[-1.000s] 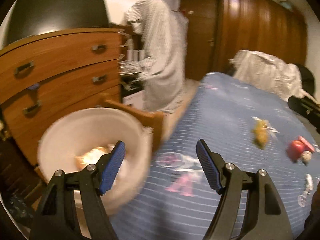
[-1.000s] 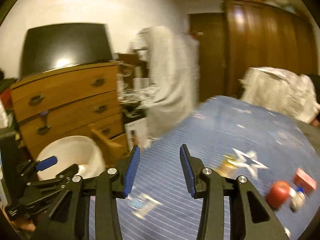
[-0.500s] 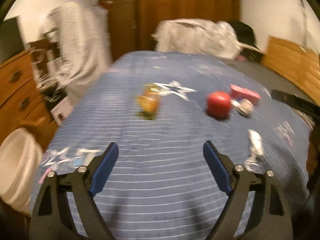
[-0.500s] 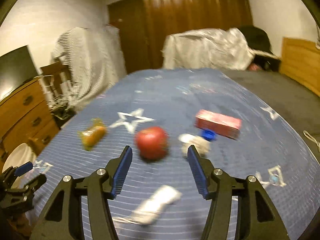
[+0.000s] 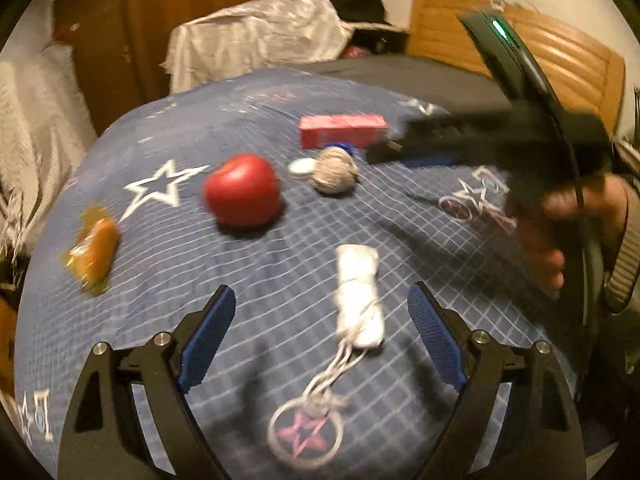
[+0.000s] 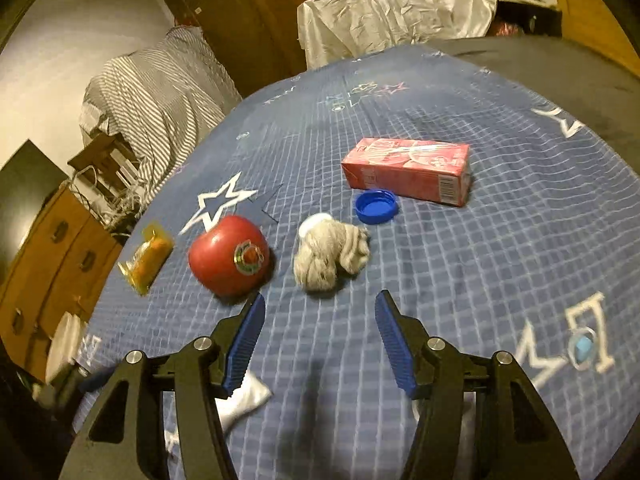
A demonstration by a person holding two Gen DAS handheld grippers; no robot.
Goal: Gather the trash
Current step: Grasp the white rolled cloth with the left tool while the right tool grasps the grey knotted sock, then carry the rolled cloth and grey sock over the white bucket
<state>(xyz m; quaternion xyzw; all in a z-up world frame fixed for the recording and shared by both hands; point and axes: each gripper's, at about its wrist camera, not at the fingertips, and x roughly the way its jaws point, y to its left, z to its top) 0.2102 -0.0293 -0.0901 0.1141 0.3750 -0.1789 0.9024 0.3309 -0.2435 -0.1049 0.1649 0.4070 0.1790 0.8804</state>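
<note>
Trash uncollected on blue bedspread [image 6: 500, 280]: wrapper [image 6: 146, 258] left, red carton [image 6: 408, 170] and blue cap [image 6: 376, 207] upper centre, grey wad [image 6: 330, 258] centre, white packet [image 5: 358, 298] lower centre in left view. Left gripper [image 5: 320, 332] jaws wide apart over packet, empty; right gripper [image 6: 320, 332] jaws partly apart before wad, empty. Judged: every piece here left to gather.

A dim, warm-lit bedroom with a bed [image 6: 500, 240] under a blue checked cover printed with white stars, and a dark grey blanket [image 6: 560, 68] across its far end. Behind the bed stand a dark wooden wardrobe [image 6: 248, 12] and a crumpled white sheet [image 6: 400, 4] draped over something, with a wooden headboard [image 5: 560, 56] at the right. At the left, a pale wall [image 6: 60, 52], striped cloth [image 6: 160, 92] over a chair, and a wooden chest of drawers [image 6: 52, 248].
</note>
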